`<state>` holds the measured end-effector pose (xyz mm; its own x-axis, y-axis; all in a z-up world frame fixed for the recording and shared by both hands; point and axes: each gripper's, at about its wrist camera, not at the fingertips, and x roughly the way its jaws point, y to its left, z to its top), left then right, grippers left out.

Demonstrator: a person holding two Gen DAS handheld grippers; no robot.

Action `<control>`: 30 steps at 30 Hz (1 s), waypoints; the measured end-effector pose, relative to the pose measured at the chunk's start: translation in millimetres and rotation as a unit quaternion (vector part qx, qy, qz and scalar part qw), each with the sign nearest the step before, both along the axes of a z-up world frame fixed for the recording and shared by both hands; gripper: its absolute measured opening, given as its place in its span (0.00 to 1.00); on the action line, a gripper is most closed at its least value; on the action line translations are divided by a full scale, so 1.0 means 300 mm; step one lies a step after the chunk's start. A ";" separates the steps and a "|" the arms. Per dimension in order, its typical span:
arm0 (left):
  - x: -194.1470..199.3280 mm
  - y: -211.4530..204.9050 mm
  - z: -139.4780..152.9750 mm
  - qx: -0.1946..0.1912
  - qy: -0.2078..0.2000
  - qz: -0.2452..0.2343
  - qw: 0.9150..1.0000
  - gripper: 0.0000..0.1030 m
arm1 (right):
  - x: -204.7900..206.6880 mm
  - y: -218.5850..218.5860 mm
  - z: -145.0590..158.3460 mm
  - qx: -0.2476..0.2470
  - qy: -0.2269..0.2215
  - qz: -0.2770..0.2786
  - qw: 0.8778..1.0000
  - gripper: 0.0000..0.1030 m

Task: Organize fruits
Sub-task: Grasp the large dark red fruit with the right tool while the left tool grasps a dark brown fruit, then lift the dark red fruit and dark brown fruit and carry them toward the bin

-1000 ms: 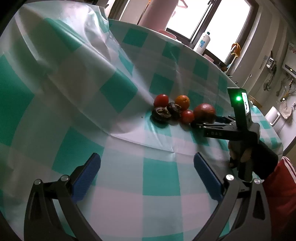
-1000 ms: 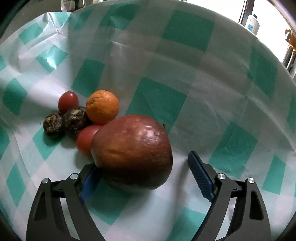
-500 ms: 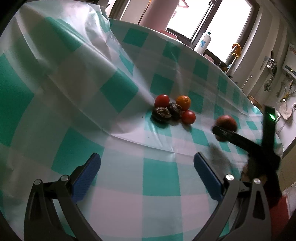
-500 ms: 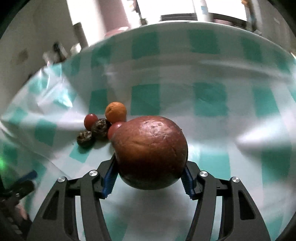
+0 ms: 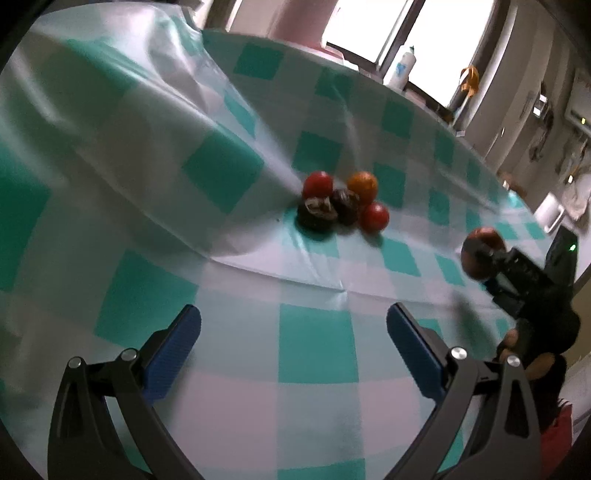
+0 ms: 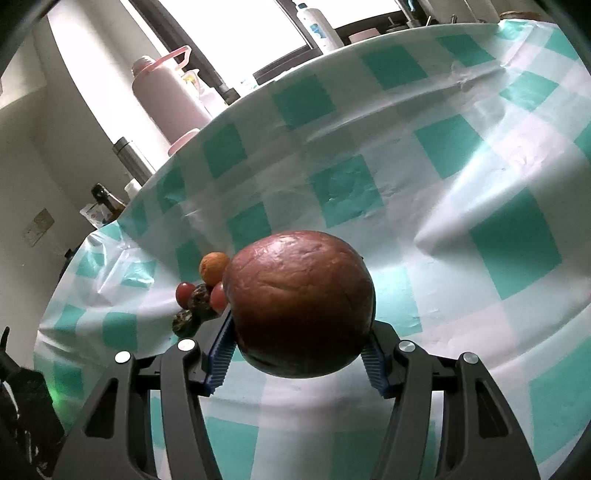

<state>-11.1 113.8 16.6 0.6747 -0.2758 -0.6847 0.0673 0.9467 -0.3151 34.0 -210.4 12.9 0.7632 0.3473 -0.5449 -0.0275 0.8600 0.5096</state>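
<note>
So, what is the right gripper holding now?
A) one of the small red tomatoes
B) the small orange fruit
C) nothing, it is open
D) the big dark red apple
D: in the right wrist view the right gripper is shut on the big dark red apple, with both blue pads pressed against its sides, while the small fruits lie in a cluster on the tablecloth behind it.

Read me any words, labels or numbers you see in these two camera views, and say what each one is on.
None can be read.
White bottle on the windowsill: blue label, too blurred.
Packet beside the dark bottle: red print, too small.
Wall plate: no legible marking.
</note>
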 end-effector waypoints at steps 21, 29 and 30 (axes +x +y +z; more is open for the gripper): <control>0.416 -0.239 -0.037 0.163 0.036 0.000 0.986 0.41 | -0.002 0.014 -0.001 -0.002 0.001 0.019 1.000 0.57; 0.205 -0.126 -0.004 0.087 0.010 0.020 0.996 0.41 | -0.003 0.017 -0.001 -0.001 0.001 0.019 1.000 0.57; 0.157 -0.108 0.002 0.080 0.003 0.026 0.996 0.41 | -0.002 0.017 -0.001 -0.001 0.001 0.019 1.000 0.57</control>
<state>35.9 81.5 17.1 0.6808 -0.1276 -0.7213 0.0156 0.9870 -0.1599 33.3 -205.3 12.7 0.7478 0.3754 -0.5476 -0.0595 0.8594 0.5078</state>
